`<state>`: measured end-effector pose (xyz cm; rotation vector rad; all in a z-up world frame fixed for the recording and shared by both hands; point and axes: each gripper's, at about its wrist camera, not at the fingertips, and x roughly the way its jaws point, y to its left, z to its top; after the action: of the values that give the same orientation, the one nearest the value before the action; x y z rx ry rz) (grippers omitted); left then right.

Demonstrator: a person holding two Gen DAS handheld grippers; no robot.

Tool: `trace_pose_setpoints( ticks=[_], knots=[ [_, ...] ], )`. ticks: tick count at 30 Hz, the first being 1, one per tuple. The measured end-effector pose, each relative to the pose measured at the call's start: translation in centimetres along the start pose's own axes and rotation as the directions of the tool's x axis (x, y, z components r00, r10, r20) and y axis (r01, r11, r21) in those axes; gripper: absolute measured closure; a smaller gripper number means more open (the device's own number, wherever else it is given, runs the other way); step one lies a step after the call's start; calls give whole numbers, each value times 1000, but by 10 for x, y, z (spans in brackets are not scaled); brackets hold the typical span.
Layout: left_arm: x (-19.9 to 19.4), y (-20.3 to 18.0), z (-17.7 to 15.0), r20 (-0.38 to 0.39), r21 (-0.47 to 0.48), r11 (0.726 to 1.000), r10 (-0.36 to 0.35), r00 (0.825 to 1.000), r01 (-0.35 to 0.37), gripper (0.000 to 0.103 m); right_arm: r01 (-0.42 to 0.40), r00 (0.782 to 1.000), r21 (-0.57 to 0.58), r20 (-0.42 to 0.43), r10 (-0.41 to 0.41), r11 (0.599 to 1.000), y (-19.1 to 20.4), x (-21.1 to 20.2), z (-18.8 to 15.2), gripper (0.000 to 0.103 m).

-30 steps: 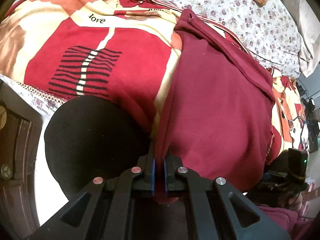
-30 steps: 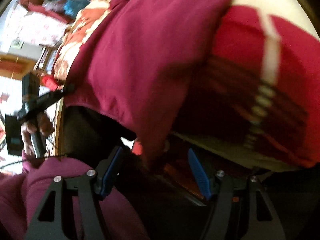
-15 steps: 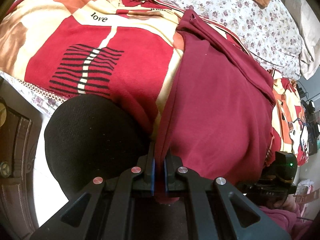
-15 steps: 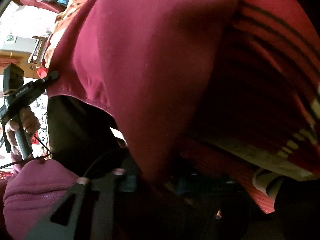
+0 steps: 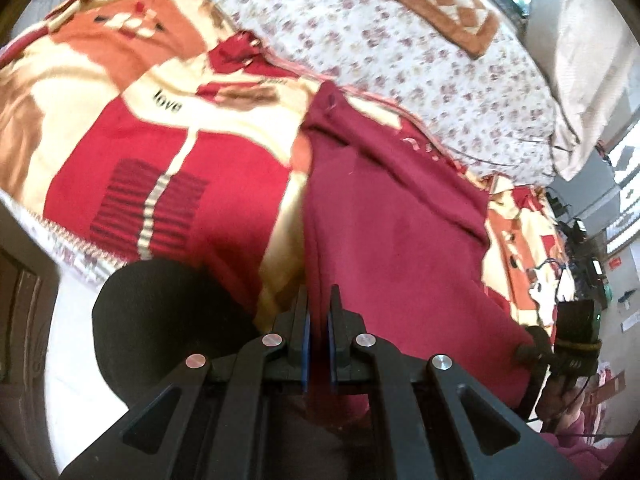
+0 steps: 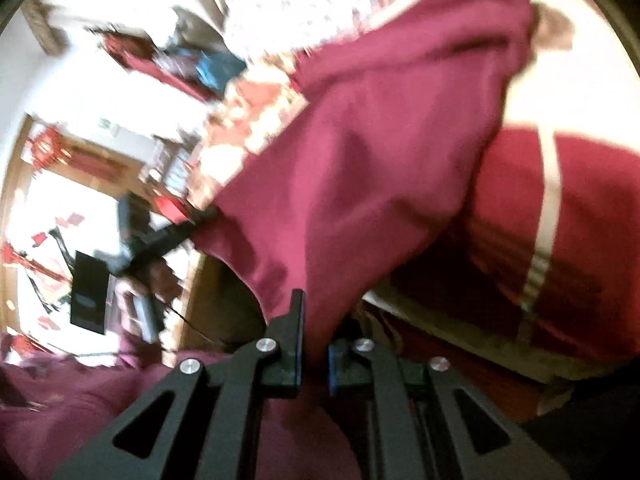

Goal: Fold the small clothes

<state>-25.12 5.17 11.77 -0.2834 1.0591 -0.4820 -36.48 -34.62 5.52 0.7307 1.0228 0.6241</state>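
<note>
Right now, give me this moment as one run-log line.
left hand-held gripper: shut on maroon garment | right hand-held gripper: just closed on same garment's edge | garment: lying on patterned blanket, unfolded

Bed with floral sheet (image 5: 420, 52) at 12 o'clock; patterned red-and-cream blanket (image 5: 132, 128) at 9 o'clock. Pale pillow (image 5: 572, 80) at 2 o'clock. Bright daylight, right-wrist view.

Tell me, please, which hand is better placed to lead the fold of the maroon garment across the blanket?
Neither clearly. Left gripper and right gripper each clamp a near corner of the maroon garment. Both probably should carry the hem over together.
</note>
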Motion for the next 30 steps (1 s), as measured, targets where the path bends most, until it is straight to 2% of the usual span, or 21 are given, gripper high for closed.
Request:
trace_pose_setpoints(
  ticks=[3,6,10,12,15,18,21,25,30],
  knots=[
    [-7,-11,10,32,41,999,-18,999,17,103,-58,996,-10,65,58,998,10,-13,11,94],
    [-16,-17,24,73,60,998,-26,997,21,103,-80,991,-14,109,81,997,18,-16,17,94],
    [-31,-21,44,140,67,998,-32,990,23,103,-164,974,27,163,158,986,13,-26,20,94],
    [-40,-21,50,169,68,997,-39,985,28,103,-204,967,16,158,200,979,18,-27,19,94],
    [-52,-20,55,198,69,996,-73,977,61,103,-212,972,-19,104,213,977,32,-20,14,94],
    [-52,-25,56,194,93,994,-79,978,61,103,-215,973,-34,72,217,976,39,-15,11,94],
    [-46,-28,62,181,104,992,-84,980,66,103,-220,971,-23,93,221,975,37,-20,17,94],
    [-34,-30,81,172,111,993,-67,983,48,103,-239,958,11,166,234,971,20,-36,33,94],
    [-5,-39,117,152,120,992,-66,986,48,103,-261,931,58,280,235,964,-4,-56,60,94]
  ],
)
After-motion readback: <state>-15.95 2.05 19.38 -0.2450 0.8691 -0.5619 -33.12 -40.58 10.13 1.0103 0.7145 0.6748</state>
